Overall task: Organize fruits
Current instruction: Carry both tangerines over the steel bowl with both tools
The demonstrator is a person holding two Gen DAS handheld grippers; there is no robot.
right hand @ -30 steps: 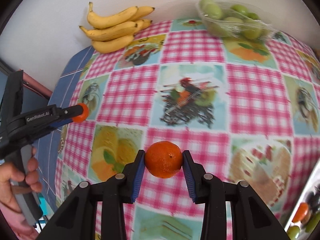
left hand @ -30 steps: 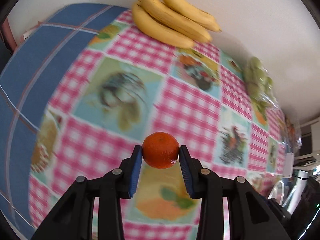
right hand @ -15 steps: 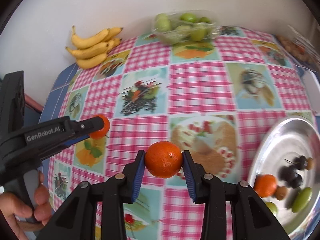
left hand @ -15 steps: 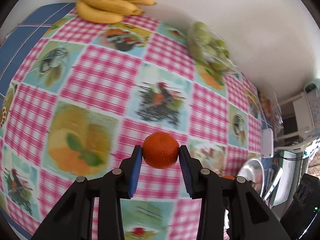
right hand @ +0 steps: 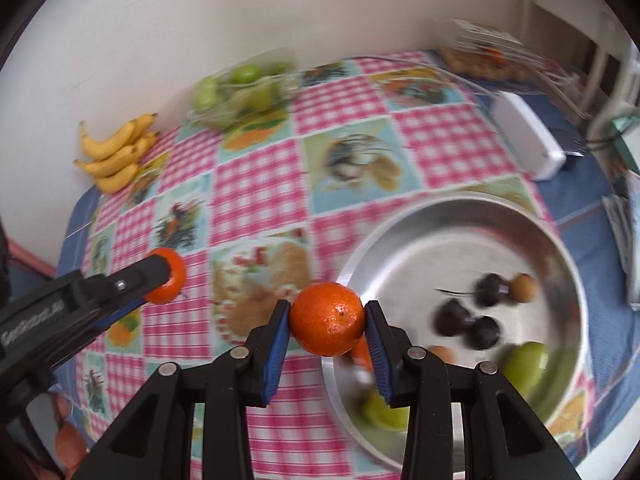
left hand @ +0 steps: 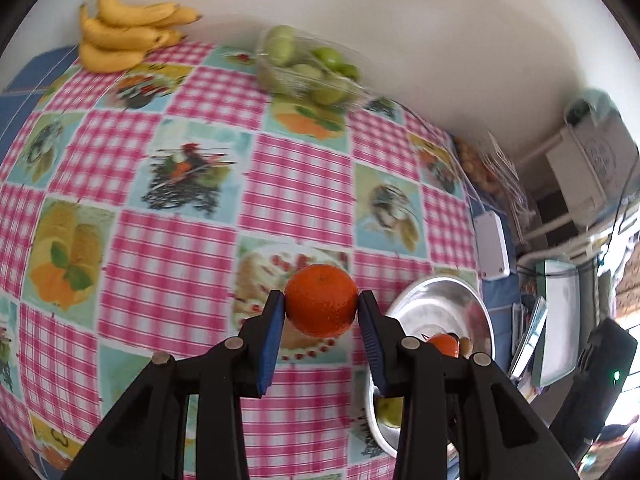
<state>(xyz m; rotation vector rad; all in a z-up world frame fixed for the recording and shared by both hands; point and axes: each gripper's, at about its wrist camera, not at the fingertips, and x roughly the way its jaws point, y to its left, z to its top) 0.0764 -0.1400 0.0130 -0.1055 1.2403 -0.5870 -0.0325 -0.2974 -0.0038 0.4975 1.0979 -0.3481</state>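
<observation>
1. The left gripper (left hand: 321, 312) pinches a round, dimpled tangerine (left hand: 321, 300) between its blue pads, above the checked cloth (left hand: 168, 256).
2. The right gripper (right hand: 327, 320) squeezes a second tangerine (right hand: 327, 319) at the rim of the shiny metal bowl (right hand: 416, 220).

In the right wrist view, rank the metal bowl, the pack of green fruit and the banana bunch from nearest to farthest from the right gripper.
1. Metal bowl: just right of the right gripper, its rim under the held tangerine.
2. Pack of green fruit: far side of the table, by the wall.
3. Banana bunch: far left corner; close to the pack in distance, so this order is tentative.
</observation>
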